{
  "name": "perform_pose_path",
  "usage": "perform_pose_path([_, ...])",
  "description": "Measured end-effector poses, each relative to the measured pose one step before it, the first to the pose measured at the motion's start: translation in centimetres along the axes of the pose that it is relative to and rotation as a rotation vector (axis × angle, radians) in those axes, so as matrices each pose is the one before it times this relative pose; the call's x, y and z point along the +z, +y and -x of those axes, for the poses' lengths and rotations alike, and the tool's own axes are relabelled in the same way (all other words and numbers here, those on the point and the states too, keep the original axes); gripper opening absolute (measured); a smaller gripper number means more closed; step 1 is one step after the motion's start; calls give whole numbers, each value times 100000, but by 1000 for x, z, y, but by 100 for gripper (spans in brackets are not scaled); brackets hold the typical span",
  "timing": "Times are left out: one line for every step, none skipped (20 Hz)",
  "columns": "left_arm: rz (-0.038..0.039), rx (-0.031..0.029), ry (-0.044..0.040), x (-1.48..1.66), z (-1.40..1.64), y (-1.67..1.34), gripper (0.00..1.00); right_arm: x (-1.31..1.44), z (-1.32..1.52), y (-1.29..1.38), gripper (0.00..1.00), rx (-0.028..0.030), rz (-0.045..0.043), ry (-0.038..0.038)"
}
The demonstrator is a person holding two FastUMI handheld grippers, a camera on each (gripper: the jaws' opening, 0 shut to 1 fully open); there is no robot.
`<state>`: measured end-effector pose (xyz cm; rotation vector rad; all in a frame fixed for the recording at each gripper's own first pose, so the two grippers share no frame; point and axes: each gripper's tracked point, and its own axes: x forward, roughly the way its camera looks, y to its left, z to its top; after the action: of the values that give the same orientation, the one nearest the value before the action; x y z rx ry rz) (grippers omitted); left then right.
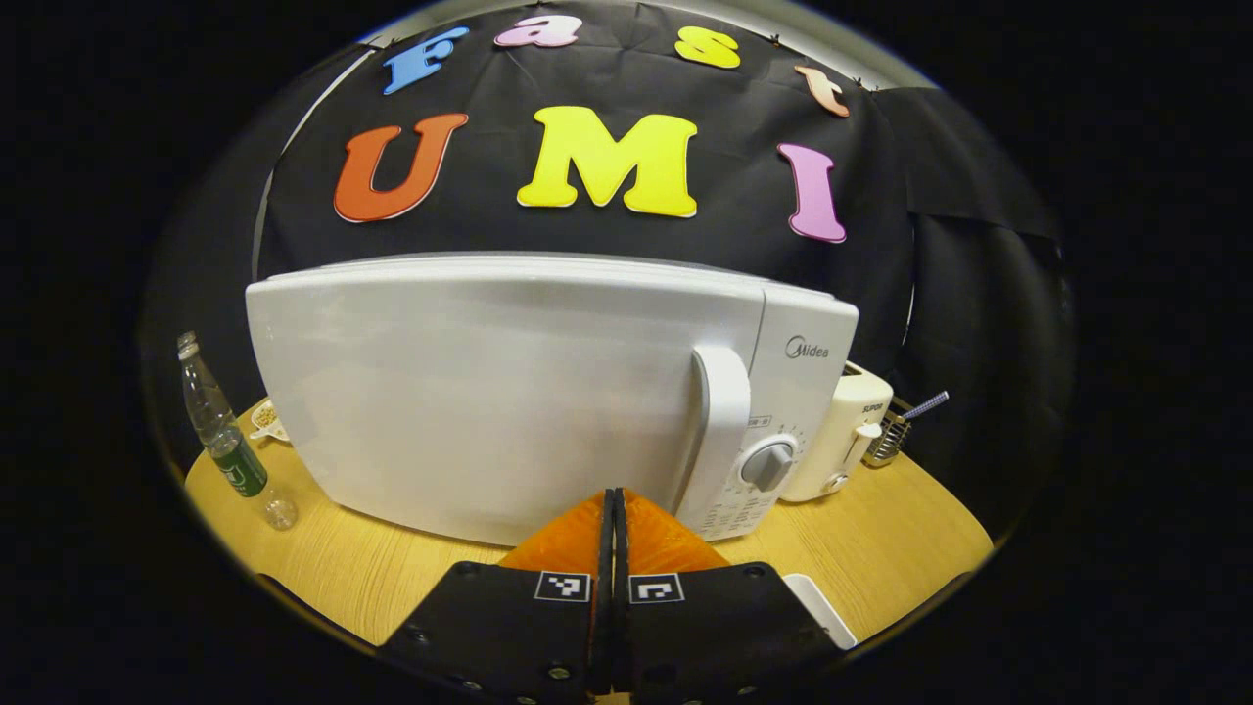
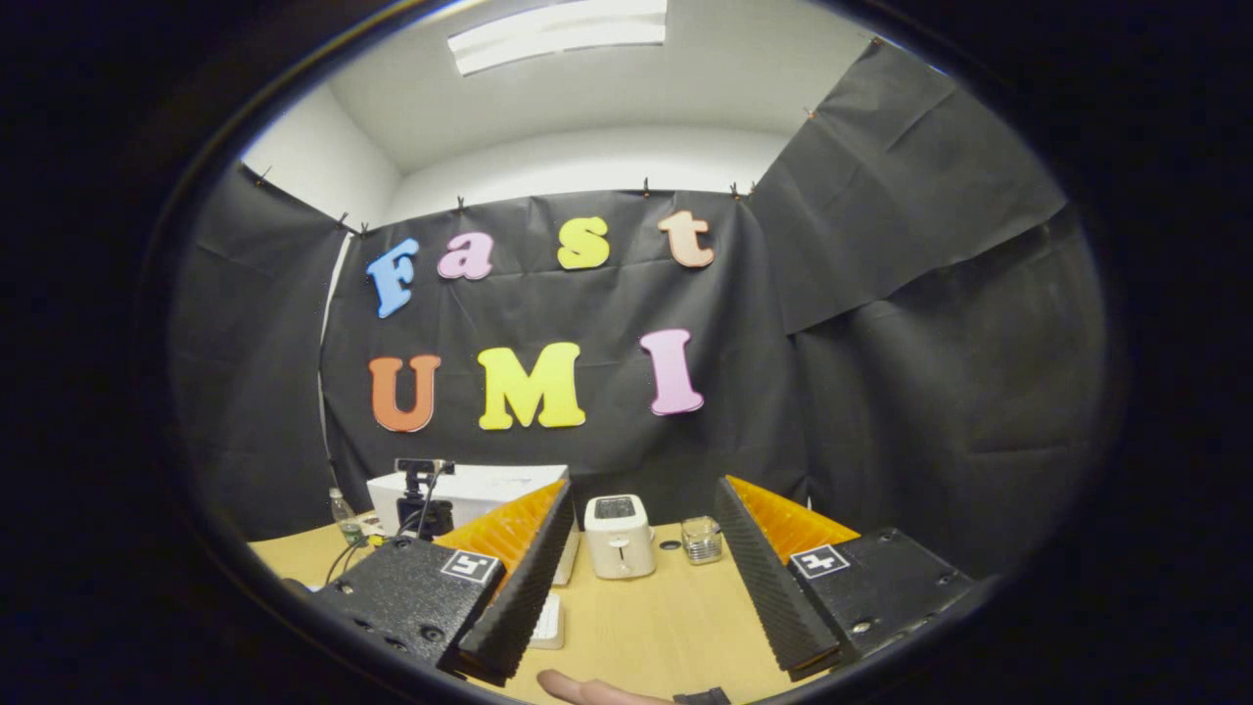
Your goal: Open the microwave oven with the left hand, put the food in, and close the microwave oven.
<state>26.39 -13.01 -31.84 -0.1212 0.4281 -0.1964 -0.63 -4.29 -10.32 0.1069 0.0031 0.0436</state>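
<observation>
Fingers (image 1: 605, 534) pressed together before microwave (image 1: 509, 392), toaster (image 1: 842, 436) beside.

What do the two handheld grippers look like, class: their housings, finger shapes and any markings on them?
The left gripper has a black bolted housing with two square black-and-white coded tags, and wedge-shaped fingers. The right gripper has the same textured black housing, one tag on each side, and long tapering fingers with ridged inner faces.

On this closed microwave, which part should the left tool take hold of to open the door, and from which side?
Probably the upright handle at the door's right edge, beside the dial. It stands proud of the door, so the left tool, now shut in front of the microwave, would have to open and straddle it from the front.
</observation>
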Motion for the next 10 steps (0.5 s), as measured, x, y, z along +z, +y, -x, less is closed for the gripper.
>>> perform_pose_path([216, -931, -2898, 1073, 1733, -232, 0, 199, 344, 342, 93, 331, 471, -177])
perform_pose_path([-24, -1228, -3141, 1307, 1963, -266, 0, 200, 365, 403, 93, 234, 324, -270])
perform_pose_path([-1477, -497, -3842, 1531, 1892, -139, 0, 362, 413, 502, 93, 747, 89, -495])
perform_pose_path([-1802, 882, -3186, 1544, 1816, 280, 0, 217, 385, 612, 93, 908, -149, -218])
perform_pose_path([-1118, 305, -1899, 1395, 1887, 95, 0, 278, 501, 475, 93, 469, -34, -332])
perform_pose_path([-361, 760, -627, 1088, 1947, 153, 0, 356, 319, 434, 93, 189, 611, -625])
perform_pose_path([209, 1148, -746, 1116, 1797, 386, 0, 306, 359, 452, 93, 156, 894, -563])
perform_pose_path([337, 1392, -395, 997, 1624, 328, 0, 219, 364, 421, 93, 121, 580, -385])
perform_pose_path([227, 735, -414, 893, 1686, 292, 0, 317, 303, 506, 93, 278, 225, -449])
perform_pose_path([76, 98, -1004, 967, 1716, 307, 0, 171, 380, 473, 93, 284, 371, -190])
